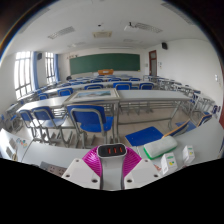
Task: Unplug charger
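Note:
A grey-white charger (112, 151) with a black face and red-lit ports sits between my two fingers, its face pointing forward. My gripper (112, 157) is shut on it, and the magenta pads (93, 160) press on both of its sides. The charger is held up over the white desk (50, 160). No socket or cable shows on it from here.
A blue folder (143, 136) and a white-and-green packet (160, 151) lie on the desk just right of the fingers. Beyond are rows of desks with blue chairs (88, 120), a green blackboard (104, 63) on the far wall and windows (22, 72) at the left.

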### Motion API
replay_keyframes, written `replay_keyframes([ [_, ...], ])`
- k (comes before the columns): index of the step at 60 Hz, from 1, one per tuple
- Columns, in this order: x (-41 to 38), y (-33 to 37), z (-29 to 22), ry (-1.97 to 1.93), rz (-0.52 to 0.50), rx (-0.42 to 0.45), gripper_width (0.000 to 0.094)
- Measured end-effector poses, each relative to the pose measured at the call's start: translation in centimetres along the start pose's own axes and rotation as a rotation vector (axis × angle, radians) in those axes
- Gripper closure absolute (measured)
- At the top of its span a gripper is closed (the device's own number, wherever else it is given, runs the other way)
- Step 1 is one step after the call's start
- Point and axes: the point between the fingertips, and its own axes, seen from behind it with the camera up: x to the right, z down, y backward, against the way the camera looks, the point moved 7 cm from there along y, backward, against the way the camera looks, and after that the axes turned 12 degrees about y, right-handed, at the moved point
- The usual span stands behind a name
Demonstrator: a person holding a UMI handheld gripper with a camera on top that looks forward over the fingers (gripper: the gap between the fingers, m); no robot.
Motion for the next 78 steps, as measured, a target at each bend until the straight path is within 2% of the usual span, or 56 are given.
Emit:
replay_keyframes([
  [1, 0.4, 0.6, -0.5, -0.002, -0.009, -0.031, 0.0710],
  [7, -0.2, -0.9, 5.9, -0.003, -0.058, -0.196, 0.0626],
  [8, -0.5, -1.0, 7.8, -0.003, -0.068, -0.206, 0.0612],
  [15, -0.5, -1.8, 8.3, 0.009, -0.080, -0.234, 0.0487],
  [22, -0.1, 0.1, 7.6, 0.065, -0.055, -0.187, 0.0136],
  [24, 0.1, 0.8, 7.1, 0.074, -0.051, -0.176, 0.0067],
  [37, -0.4, 8.4, 5.3, 0.122, -0.010, -0.110, 0.0079],
  [58, -3.4, 26.0, 5.1, 0.152, 0.070, -0.046, 0.0085],
  [78, -3.7, 33.4, 5.7, 0.140, 0.110, -0.022, 0.0084],
])
